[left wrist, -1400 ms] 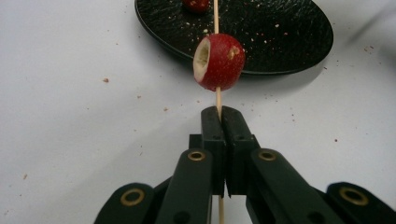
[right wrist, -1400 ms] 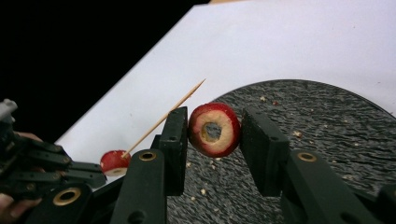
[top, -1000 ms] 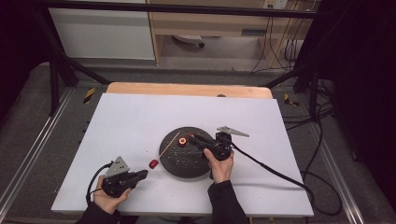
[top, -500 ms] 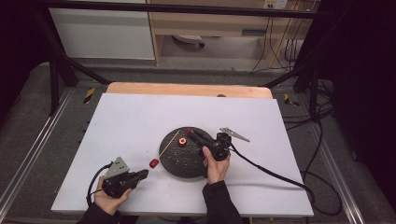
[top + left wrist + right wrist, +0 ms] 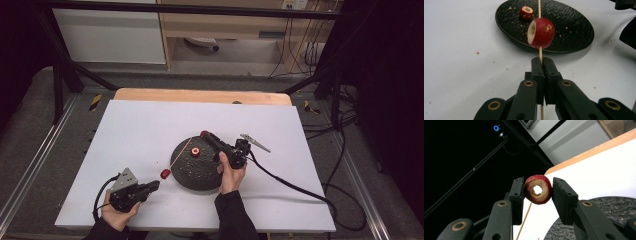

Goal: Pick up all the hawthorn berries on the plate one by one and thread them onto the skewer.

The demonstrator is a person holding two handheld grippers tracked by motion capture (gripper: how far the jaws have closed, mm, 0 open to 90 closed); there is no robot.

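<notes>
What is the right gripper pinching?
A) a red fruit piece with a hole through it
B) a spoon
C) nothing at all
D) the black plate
A: in the right gripper view, the right gripper has its pads pressed on both sides of a red fruit piece with a hole through its pale middle, above the black plate.

right gripper [image 5: 204, 135] is being seen a little lower and further left over the black plate [image 5: 186, 176] than a second ago, with the red fruit ring [image 5: 538, 189] clamped in it. its tip is being brought nearer the wooden skewer [image 5: 180, 154].
</notes>
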